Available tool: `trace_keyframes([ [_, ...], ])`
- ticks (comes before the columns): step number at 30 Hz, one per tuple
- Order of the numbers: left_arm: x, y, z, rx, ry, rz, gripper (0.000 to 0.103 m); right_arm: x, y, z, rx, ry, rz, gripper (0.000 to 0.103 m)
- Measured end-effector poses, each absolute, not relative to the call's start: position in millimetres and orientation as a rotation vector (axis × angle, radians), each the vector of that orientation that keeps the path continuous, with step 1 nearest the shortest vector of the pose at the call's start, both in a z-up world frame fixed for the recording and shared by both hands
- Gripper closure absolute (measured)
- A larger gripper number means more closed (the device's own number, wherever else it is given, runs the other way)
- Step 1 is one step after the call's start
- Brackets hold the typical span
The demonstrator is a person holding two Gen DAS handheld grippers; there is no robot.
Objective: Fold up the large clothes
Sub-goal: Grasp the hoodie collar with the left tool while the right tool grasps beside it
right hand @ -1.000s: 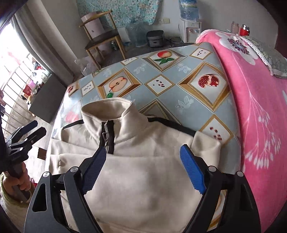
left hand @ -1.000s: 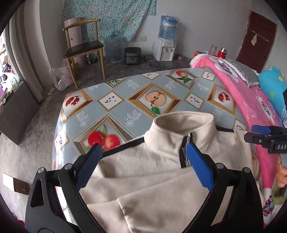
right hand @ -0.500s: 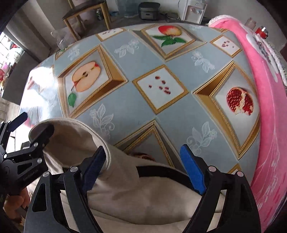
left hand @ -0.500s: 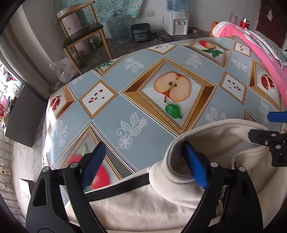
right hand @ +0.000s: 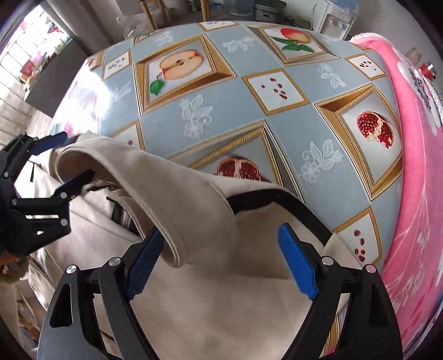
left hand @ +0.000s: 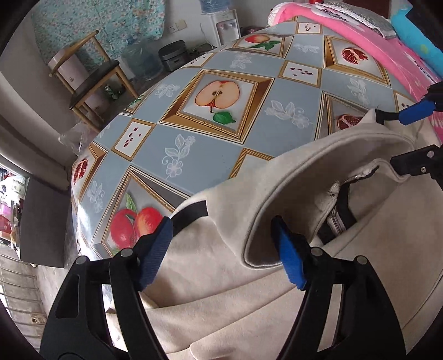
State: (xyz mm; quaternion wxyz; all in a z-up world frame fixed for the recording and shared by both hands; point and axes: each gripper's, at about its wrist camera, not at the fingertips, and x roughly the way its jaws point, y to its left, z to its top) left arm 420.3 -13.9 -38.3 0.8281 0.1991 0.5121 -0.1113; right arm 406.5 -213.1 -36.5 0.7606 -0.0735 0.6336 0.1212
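Observation:
A cream jacket (left hand: 221, 290) lies front-up on the table, its stand collar (left hand: 304, 177) raised and its zipper (left hand: 336, 221) partly open. My left gripper (left hand: 221, 249) points steeply down over the left shoulder. Its jaws are closing, with the shoulder cloth and the collar's left edge between the blue pads, which do not press on it. In the right wrist view my right gripper (right hand: 221, 260) stands open astride the collar's (right hand: 166, 193) right end and the black shoulder trim (right hand: 290, 205). Each gripper shows in the other's view: right gripper (left hand: 407, 138), left gripper (right hand: 77, 155).
The table (left hand: 207, 146) wears a blue-grey cloth printed with framed fruit. A pink blanket (right hand: 415, 193) lies along its right side. Beyond the far edge stand a wooden chair (left hand: 94, 77), a water dispenser (left hand: 224, 25) and a rice cooker (left hand: 173, 56) on the floor.
Both grippers have come down close onto the jacket's collar, one at each shoulder. The left jaws have narrowed. The collar now stands up between the two grippers.

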Motion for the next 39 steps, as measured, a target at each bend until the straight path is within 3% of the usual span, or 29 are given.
trace_keyframes([
  [5,408.6,-9.6,-43.4,0.437,1.070,-0.267,0.035,386.7,-215.7,-47.3,-0.191,1.382,0.258,0.021],
  [9,406.5,-7.5,-44.2,0.421,1.039,-0.290,0.038,367.5,-220.4,-19.9,-0.200,1.268,0.300,0.021],
  [15,398.6,-8.1,-43.0,0.410,0.995,-0.354,0.057,364.0,-228.8,50.8,-0.076,1.044,0.456,0.021],
  [18,393.0,-11.6,-43.2,0.423,0.972,-0.372,0.064,398.8,-218.7,47.0,0.101,1.081,0.504,0.021],
  [21,385.0,-8.4,-38.9,0.390,0.966,-0.400,0.064,427.4,-196.5,13.6,0.142,1.169,0.489,0.035],
  [23,380.4,-1.9,-35.1,0.357,0.969,-0.422,0.064,430.1,-177.5,-10.9,0.142,1.242,0.489,0.059],
  [26,375.1,16.3,-23.3,0.248,0.993,-0.481,0.064,417.7,-163.2,-40.5,0.170,1.338,0.564,0.082],
  [30,368.2,48.8,2.4,0.010,0.997,-0.593,0.059,384.7,-161.2,-35.3,0.127,1.306,0.638,0.084],
  [32,375.4,63.0,6.2,-0.109,1.016,-0.592,0.044,373.4,-161.7,-35.1,0.113,1.314,0.654,0.084],
  [34,388.1,70.3,-2.1,-0.211,1.066,-0.546,0.038,367.9,-157.5,-38.3,0.088,1.313,0.647,0.084],
  [39,412.8,63.1,-42.0,-0.434,1.222,-0.512,0.037,353.2,-151.4,-46.5,0.035,1.313,0.648,0.084],
])
